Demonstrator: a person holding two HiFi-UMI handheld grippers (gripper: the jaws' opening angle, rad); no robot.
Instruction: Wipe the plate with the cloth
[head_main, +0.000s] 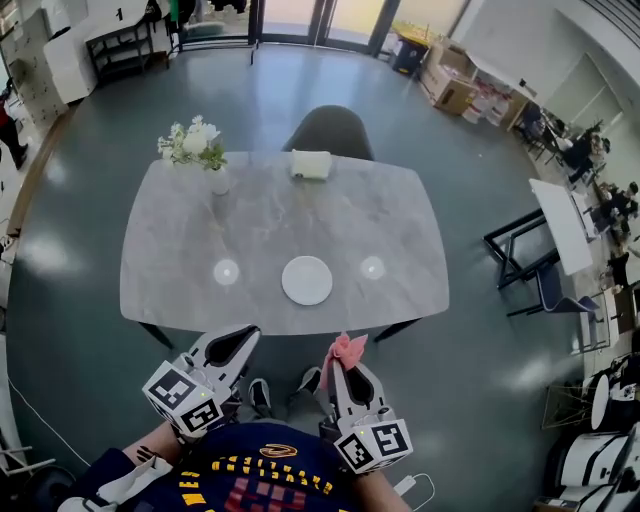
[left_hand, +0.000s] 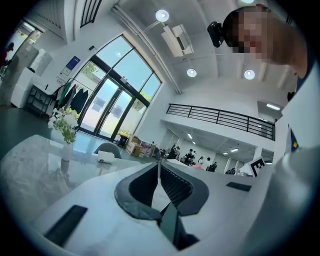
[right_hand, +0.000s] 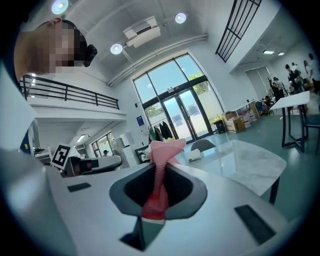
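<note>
Empty closed left tongs (head_main: 249, 332), right tongs (head_main: 338, 364) tight on pink cloth (head_main: 347, 348), near grey table (head_main: 300, 215).

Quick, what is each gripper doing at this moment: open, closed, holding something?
Left gripper: closed, empty.
Right gripper: closed on the pink cloth.

Navy shirt (head_main: 262, 482) w/ yellow & red print. Left gripper (head_main: 246, 334) & right gripper (head_main: 337, 362): white shells, dark grey jaws (b/w marker cube on each). White cable (head_main: 418, 486) near right.
</note>
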